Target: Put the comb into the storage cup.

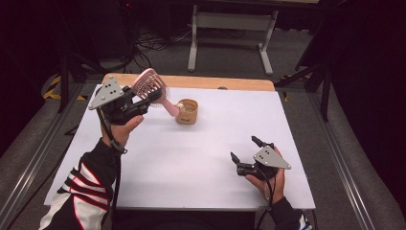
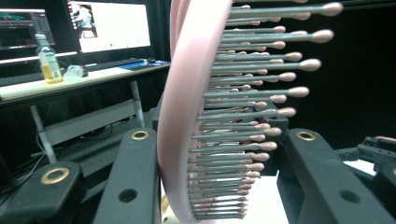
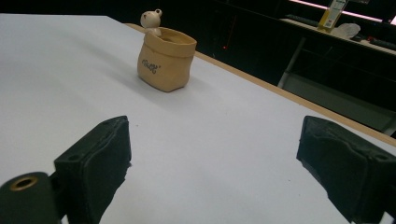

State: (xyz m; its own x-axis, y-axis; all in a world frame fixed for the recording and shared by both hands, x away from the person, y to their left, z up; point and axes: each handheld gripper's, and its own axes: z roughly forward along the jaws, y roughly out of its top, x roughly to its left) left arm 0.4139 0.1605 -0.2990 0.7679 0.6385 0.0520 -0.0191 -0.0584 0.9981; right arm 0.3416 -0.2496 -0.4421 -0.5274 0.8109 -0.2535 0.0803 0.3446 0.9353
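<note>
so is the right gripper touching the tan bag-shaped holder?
Apart. In the right gripper view, the right gripper has open jaws with bare white table between them and the tan bag-shaped holder. The high view shows the same gap.

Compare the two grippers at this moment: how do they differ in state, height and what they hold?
The left gripper is shut on the pink hairbrush, clamping its head; the right gripper stands open with nothing between its jaws. The left gripper is raised above the white table near the far left corner, while the right gripper sits low near the front right. The hairbrush handle angles down toward the tan cup. Both are black, hand-held, and topped with a grey plate.
</note>
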